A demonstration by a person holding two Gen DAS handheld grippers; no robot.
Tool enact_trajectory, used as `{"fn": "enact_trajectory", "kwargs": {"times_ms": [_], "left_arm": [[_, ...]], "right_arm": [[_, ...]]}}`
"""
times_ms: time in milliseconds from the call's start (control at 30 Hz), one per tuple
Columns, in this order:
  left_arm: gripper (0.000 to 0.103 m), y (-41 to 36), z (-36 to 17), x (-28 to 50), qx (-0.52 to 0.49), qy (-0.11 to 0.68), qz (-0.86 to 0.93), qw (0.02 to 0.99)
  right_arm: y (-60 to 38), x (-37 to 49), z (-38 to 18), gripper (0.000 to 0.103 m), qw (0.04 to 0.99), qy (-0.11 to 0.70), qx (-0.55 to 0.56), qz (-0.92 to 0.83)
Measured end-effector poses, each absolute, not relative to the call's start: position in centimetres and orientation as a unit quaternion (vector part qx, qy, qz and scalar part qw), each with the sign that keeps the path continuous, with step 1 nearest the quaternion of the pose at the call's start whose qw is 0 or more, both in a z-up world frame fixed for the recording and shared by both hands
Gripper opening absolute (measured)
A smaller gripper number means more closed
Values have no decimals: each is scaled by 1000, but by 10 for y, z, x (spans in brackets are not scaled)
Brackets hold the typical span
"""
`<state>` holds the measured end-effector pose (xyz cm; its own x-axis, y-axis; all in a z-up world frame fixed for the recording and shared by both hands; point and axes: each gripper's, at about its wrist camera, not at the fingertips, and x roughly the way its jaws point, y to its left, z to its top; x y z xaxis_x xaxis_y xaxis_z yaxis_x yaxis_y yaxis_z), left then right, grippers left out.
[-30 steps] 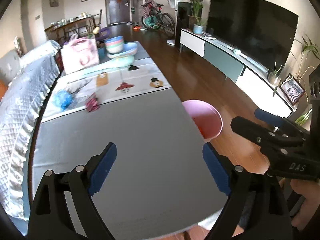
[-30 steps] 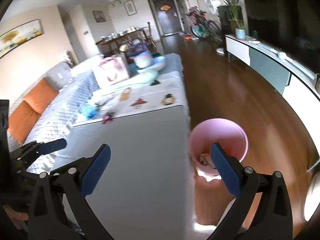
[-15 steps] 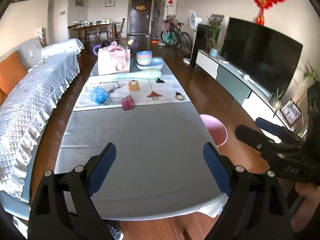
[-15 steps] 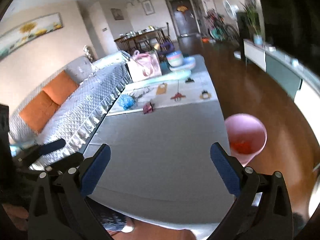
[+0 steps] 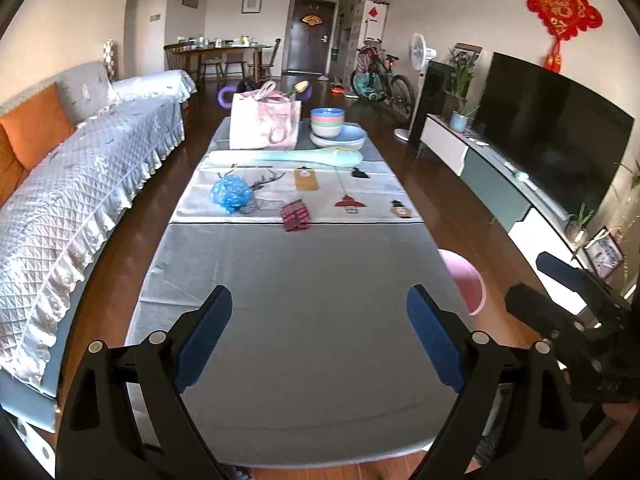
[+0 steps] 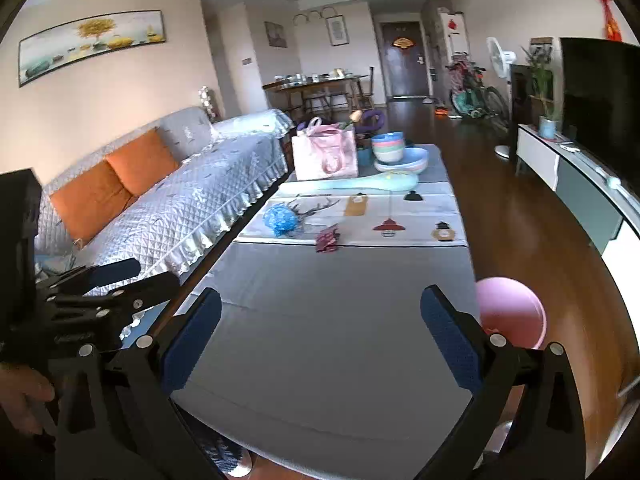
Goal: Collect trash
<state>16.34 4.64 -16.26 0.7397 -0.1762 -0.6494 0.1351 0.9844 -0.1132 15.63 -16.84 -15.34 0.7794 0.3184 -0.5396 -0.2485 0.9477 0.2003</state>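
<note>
Both hand-held grippers, left (image 5: pixel 319 336) and right (image 6: pixel 320 336), gape empty above the table (image 5: pixel 312 288); blue bag (image 5: pixel 231 195) and red wrapper (image 5: pixel 295 214) lie ahead at twelve o'clock; reach far, descend squarely; pink bin (image 6: pixel 513 312) stands at three o'clock.

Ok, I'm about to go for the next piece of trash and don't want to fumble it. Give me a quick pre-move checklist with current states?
1. Left claw open and empty: ok.
2. Right claw open and empty: ok.
3. Trash in sight: ok, the blue crumpled bag and dark red wrapper lie on the patterned table runner.
4. Path over the grey tablecloth toward them unobstructed: ok.
5. Pink bin in place beside the table: ok.
6. Room left inside the bin: cannot tell.
</note>
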Motion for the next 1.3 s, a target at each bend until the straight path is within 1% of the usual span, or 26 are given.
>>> {"fn": "enact_trajectory", "kwargs": {"times_ms": [167,267,367,467,600,733,833,900,1133,1233,1300], "left_arm": [[86,59,-194,198,-44,364,-88,926],[86,68,-211,216,-51,344,-102,932],[86,82,-241,244,-47,325,-78,941],[86,95,-262,273,-73,347,-65,933],[86,98,-276,305,-61,342,-51,936],[86,103,-288,344,-62,343,-47,936],[86,103,-296,380,-45,332,-43,941],[86,105,-303,403,-33,330,-40,943],[86,126,-315,461,-46,325,-40,944],[86,131,-320,482,-41,326,-66,942],[87,136,-325,499,-49,343,-85,934]], "right_arm": [[-160,181,-176,98,939,300,54,160],[-153,199,-193,98,938,299,49,166],[-144,219,-215,98,941,274,42,195],[-127,249,-250,98,938,274,8,214],[-113,290,-277,98,928,297,14,225],[-92,330,-286,98,933,275,-17,233],[-85,366,-295,98,928,289,2,235],[-80,385,-301,98,933,282,-3,221],[-56,457,-326,98,932,296,-36,204],[-54,478,-334,98,936,310,-6,169],[-49,489,-340,98,931,328,3,158]]}}
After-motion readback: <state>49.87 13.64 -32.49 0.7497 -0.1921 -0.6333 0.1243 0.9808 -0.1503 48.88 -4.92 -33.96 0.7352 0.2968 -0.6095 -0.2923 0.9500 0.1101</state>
